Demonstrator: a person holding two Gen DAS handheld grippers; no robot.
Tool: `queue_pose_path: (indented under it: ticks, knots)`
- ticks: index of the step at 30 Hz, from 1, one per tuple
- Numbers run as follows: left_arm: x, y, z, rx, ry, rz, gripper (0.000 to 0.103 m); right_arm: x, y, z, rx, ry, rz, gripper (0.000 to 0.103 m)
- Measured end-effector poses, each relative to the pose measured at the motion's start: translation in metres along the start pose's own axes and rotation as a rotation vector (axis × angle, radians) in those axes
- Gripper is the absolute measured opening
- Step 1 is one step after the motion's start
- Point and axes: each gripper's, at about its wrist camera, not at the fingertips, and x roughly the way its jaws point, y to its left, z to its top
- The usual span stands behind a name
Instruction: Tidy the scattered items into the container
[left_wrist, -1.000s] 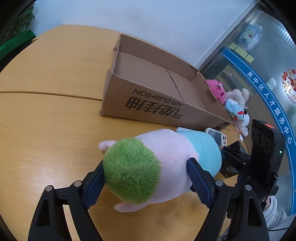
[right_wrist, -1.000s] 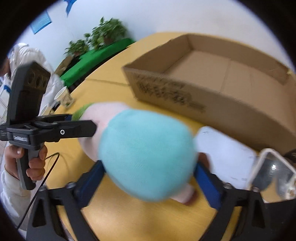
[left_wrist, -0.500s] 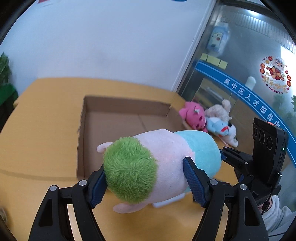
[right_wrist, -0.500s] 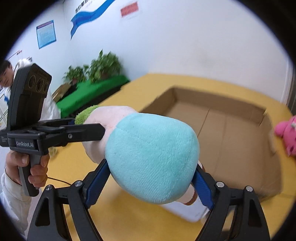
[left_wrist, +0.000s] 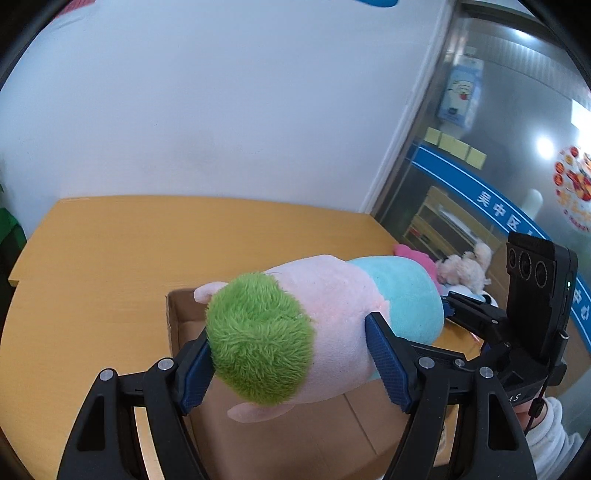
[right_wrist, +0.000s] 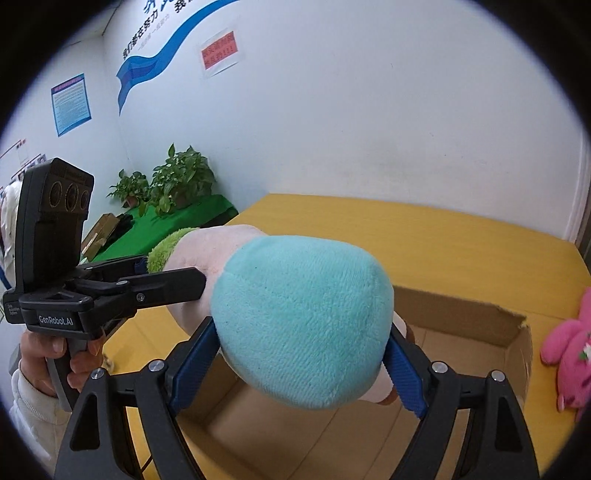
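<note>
A long plush toy with green hair, a pink body and a turquoise end hangs in the air over the open cardboard box. My left gripper is shut on its head end, blue pads pressing both sides. My right gripper is shut on the turquoise end. The box floor lies right below the toy and shows nothing inside where visible. Each gripper appears in the other's view, held in a hand.
A pink plush and a cream plush lie on the yellow table just past the box's right side. Potted plants stand on a green surface beyond the table's left end. A white wall is behind.
Both grippers lifted the plush toy off the table and carried it forward; it now hangs over the box's inside instead of lying in front of the box.
</note>
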Motion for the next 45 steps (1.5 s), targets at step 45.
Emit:
queue_pose_path:
  ticks: [45]
  knots:
    - [0.001, 0.013, -0.179, -0.039, 0.147, 0.352, 0.094, -0.033, -0.033, -0.097, 0.157, 0.181, -0.036, 0.100]
